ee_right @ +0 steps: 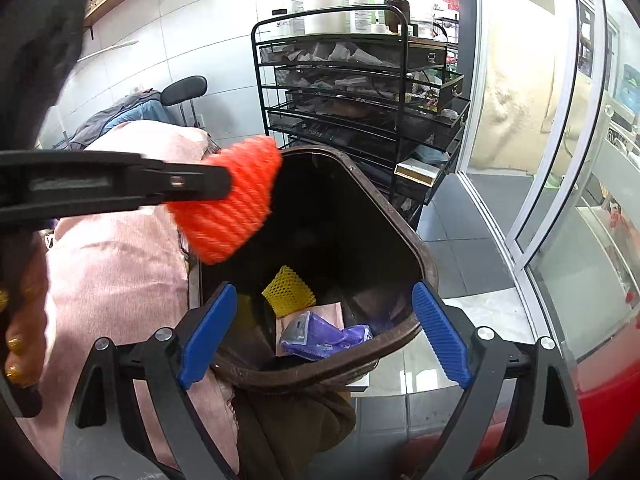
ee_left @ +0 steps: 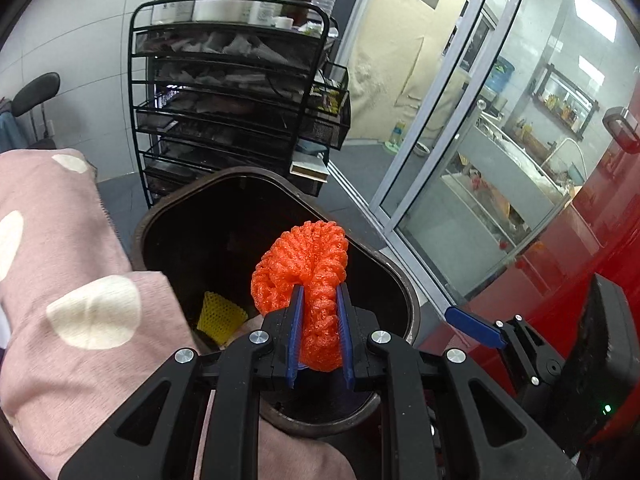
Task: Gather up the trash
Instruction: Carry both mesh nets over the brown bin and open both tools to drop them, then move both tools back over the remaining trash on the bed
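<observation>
My left gripper (ee_left: 320, 300) is shut on an orange foam net (ee_left: 308, 276) and holds it above the open mouth of a brown trash bin (ee_left: 396, 276). In the right wrist view the orange foam net (ee_right: 232, 204) hangs over the left rim of the bin (ee_right: 424, 264), with the left gripper (ee_right: 224, 184) coming in from the left. Inside the bin lie a yellow foam net (ee_right: 288, 292), a purple wrapper (ee_right: 324, 336) and a pink paper. My right gripper (ee_right: 324, 332) is open and empty over the near rim of the bin.
A pink polka-dot cloth (ee_left: 68, 280) covers the surface left of the bin. A black wire rack (ee_left: 236, 108) with bottles on top stands behind it. A glass sliding door (ee_left: 460, 160) is to the right, and a red surface (ee_left: 592, 260) at far right.
</observation>
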The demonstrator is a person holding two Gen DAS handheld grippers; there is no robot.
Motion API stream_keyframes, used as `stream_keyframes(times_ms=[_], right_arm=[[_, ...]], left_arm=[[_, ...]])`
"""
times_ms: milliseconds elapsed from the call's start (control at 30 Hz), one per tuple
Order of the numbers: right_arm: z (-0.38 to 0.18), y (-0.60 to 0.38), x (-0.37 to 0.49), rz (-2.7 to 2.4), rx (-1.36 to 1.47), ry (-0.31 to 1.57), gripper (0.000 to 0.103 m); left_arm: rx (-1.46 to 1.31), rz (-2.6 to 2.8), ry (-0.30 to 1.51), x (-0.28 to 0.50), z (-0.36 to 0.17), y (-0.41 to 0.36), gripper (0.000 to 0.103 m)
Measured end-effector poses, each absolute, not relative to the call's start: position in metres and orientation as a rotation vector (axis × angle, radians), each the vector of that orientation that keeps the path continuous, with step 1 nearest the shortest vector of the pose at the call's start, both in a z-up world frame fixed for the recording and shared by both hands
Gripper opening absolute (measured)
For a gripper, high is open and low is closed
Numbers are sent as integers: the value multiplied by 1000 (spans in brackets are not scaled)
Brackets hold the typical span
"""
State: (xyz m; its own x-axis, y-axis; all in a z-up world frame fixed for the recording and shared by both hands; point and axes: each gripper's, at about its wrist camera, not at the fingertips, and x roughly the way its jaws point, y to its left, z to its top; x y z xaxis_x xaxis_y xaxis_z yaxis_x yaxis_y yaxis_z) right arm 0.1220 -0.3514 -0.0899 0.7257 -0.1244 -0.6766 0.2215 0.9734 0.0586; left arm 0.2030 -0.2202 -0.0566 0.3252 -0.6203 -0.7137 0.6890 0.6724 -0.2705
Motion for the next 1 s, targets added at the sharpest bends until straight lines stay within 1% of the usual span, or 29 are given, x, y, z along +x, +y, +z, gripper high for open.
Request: stream_keyframes(times_ms=[167,200,233,333,367,433,533,633,767,1000], right_arm=[[-91,-353,117,-198,143,739,89],[-92,-352,115,-200,143,739,90],[-92,-353,114,-202,144,739,90],[-94,-355,111,-210,145,744,90],[-95,-356,110,-213,147,747,90],[-96,-357,110,-217,153,751,91],[-98,-357,110,-222,154,755,92],[-99,-358,112,-227,159,759,93],[-99,-358,112,-230,159,760,93],[-92,-350,114,-221,154,740,96]], left_arm=[[111,-857,930,209,-67,-233,18],[118,-855,933,209,-68,-234,23],[123,-850,937,209,-70,-235,35],[123,-840,913,209,-69,-235,57],[130,-839,901,207,-69,-236,60],[158,-829,873,202,-65,-235,70],[188,-814,832,196,-58,-233,78],[190,-784,789,190,-50,-225,84],[212,-749,734,180,-39,-216,86],[213,-684,642,161,-21,-187,93]])
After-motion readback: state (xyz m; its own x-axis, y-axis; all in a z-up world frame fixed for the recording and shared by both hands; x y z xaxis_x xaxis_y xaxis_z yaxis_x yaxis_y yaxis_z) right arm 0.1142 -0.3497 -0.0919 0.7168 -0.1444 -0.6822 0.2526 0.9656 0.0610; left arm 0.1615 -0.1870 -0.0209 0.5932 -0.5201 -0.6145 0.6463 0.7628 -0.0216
